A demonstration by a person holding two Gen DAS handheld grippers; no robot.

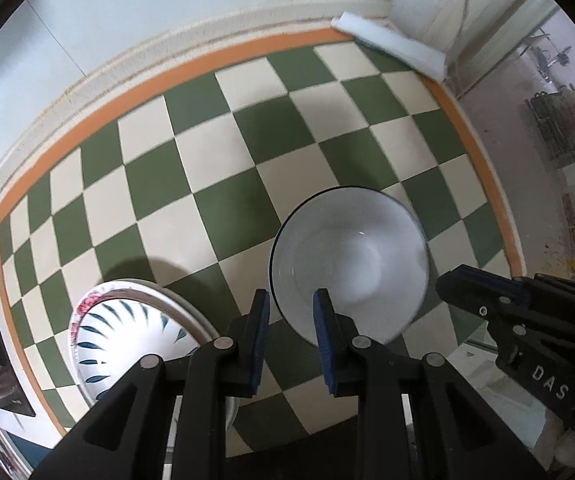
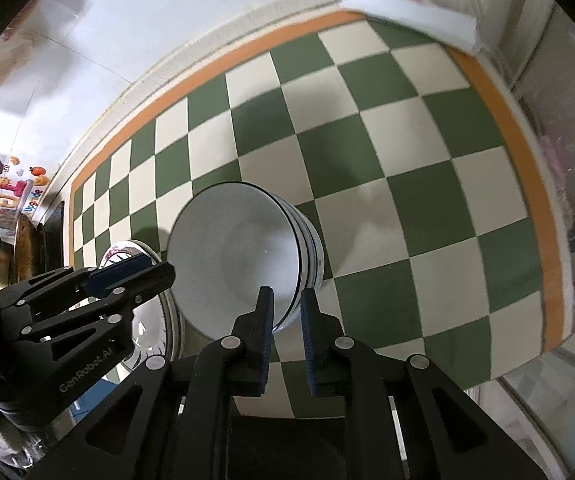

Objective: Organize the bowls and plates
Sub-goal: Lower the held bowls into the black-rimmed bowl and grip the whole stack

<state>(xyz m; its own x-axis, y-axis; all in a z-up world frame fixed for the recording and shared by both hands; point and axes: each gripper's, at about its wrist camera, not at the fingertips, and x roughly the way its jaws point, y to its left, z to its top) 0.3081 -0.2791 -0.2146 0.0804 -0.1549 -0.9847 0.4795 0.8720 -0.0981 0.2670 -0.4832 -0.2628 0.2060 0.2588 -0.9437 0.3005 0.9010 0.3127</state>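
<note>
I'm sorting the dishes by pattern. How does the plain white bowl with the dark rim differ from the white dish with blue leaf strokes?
The plain white bowl with the dark rim is bare inside; the white dish with blue leaf strokes has radiating blue marks. The bowl is deep and tilted, pinched at its rim by the right gripper; the dish is shallower and lies flat on a plate. Both are round, glossy and white.

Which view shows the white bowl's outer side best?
The right wrist view: the white bowl appears tilted, its striped outer wall visible, with the right claw straddling the rim. The left wrist view shows only the interior and dark rim.
</note>
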